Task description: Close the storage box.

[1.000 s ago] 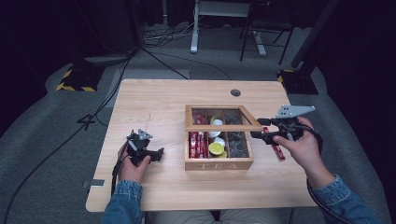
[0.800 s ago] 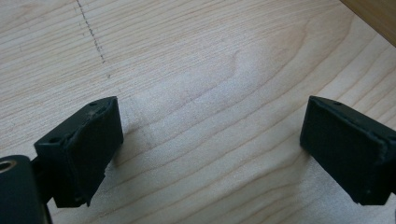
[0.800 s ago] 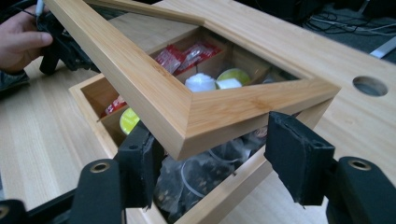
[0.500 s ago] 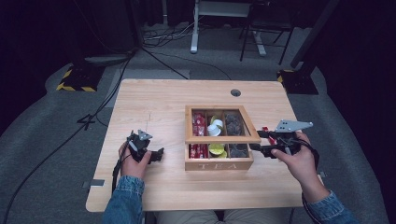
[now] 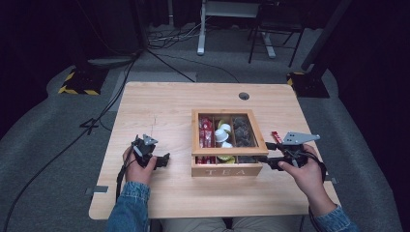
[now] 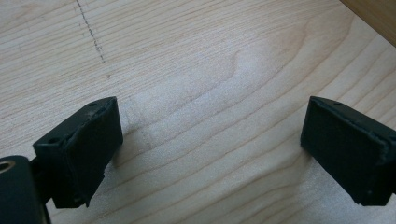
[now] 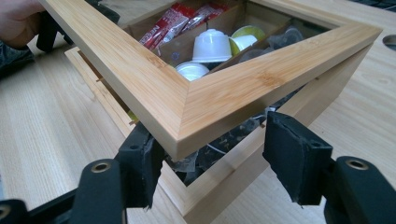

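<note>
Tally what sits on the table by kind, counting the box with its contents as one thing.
Tea box: 1
Tools: 2, the left tool and the right tool
Loose red sachet: 1
Total: 4

Light: I see the surface (image 5: 169,111) lit evenly from above, while the room around it drops into near black.
Shadows: soft and short beside the left gripper's fingers (image 6: 84,154).
Glare: a pale sheen on the wood grain there.
Focus: my high view looks soft and grainy; the right gripper's fingers (image 7: 294,158) blur slightly up close.
</note>
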The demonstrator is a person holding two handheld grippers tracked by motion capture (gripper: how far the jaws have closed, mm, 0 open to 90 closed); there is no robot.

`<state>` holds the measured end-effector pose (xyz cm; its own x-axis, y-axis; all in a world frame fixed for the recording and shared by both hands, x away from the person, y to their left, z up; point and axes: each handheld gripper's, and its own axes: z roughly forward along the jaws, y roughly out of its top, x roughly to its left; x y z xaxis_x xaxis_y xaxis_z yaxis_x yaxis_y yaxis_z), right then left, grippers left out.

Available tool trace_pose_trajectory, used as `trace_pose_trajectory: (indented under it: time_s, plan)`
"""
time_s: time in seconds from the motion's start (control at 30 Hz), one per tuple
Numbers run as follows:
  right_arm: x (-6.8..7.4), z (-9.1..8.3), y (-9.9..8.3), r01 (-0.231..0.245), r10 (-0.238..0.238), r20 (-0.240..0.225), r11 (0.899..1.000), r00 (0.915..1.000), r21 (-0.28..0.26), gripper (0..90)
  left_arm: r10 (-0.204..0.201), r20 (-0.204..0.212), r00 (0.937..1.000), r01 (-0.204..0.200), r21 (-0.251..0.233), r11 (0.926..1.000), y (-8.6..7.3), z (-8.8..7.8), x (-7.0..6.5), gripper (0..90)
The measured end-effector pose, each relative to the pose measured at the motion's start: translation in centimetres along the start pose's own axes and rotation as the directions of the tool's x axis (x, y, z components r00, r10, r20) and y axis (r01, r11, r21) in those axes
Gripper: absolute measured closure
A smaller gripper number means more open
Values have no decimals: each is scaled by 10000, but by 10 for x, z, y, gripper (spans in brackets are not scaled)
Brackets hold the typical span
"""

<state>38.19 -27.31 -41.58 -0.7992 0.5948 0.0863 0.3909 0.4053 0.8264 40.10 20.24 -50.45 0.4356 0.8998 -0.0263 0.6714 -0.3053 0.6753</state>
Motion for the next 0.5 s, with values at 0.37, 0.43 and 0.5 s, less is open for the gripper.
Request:
trace_pose_trajectory:
  time_s: [0.37,0.43,0.5]
  plan:
    - [3,9,-11,228,-236,145,9984,9996,522,386,-1,18,10000,1,19,10000,1,1,0,51]
    - [4,11,-13,270,-282,182,9976,9994,636,386,15,13,10000,-15,15,10000,1,1,0,49]
    - [4,12,-14,316,-333,219,9969,9992,725,386,37,-9,10000,-37,18,10000,1,1,0,49]
